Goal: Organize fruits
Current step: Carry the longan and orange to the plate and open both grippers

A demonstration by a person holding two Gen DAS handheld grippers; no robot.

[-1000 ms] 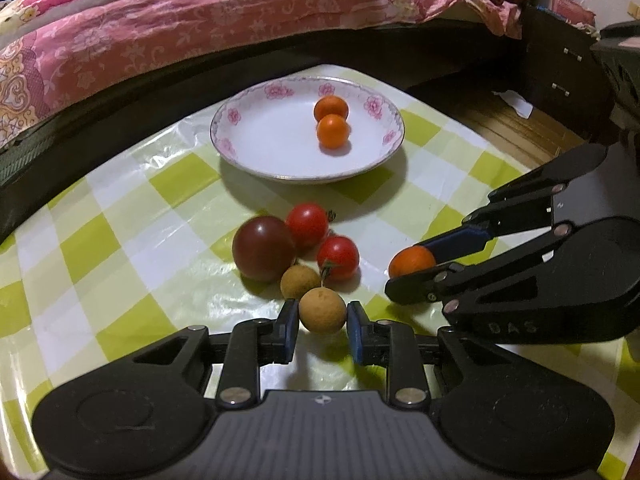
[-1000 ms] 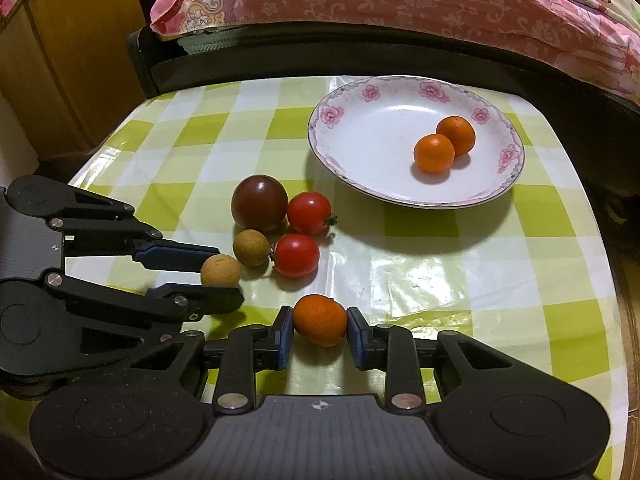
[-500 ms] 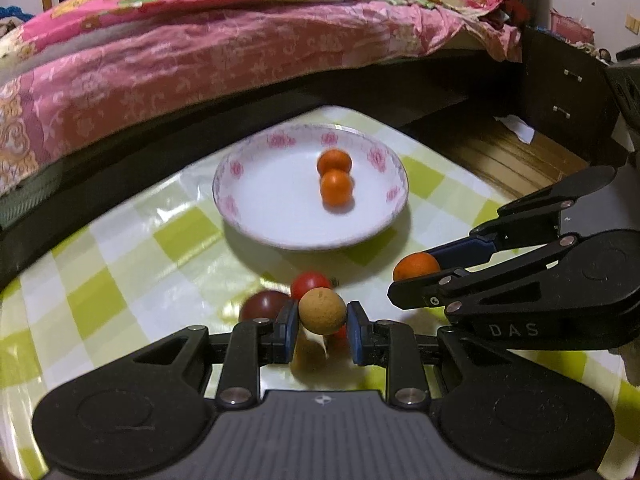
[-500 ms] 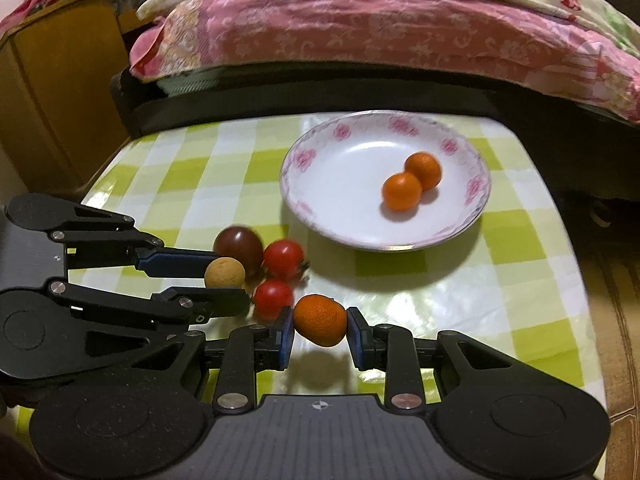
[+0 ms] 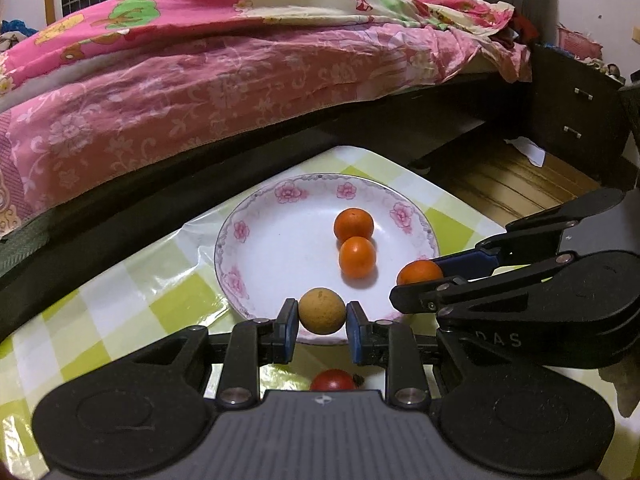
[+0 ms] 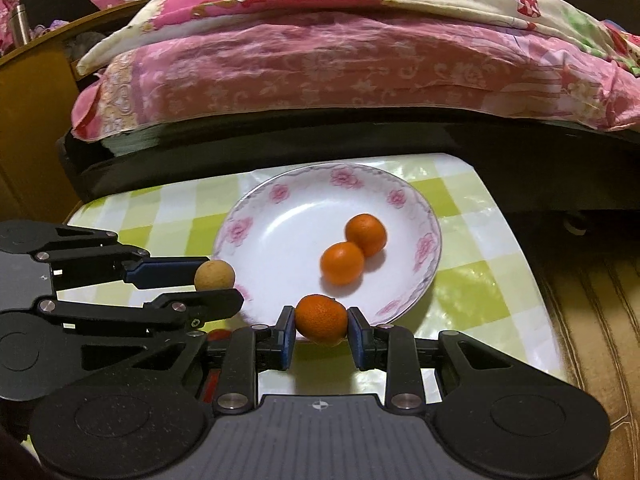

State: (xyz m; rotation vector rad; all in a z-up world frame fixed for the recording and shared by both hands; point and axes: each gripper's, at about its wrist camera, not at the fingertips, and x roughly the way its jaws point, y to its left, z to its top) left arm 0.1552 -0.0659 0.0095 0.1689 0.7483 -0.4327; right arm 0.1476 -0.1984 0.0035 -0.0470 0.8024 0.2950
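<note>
A bed [image 5: 240,80] under a pink floral quilt is running along the far edge of the table [image 5: 132,292], which is wearing a green-and-white checked cloth. A white plate [image 5: 256,248] with pink flowers on its rim is sitting near the table's far edge, toward the far right corner as the right wrist view shows it. Two small oranges [image 5: 357,257] are lying touching each other on the plate, right of its centre. The left gripper [image 5: 322,322] is pinching a tan longan [image 5: 322,311] between its blue pads and holding it over the plate's near rim. The right gripper [image 6: 321,330] is pinching a third orange [image 6: 321,319] the same way, also over the near rim, just beside the left gripper. A red tomato [image 5: 333,380] is showing on the cloth under the left gripper, partly hidden by its body.
</note>
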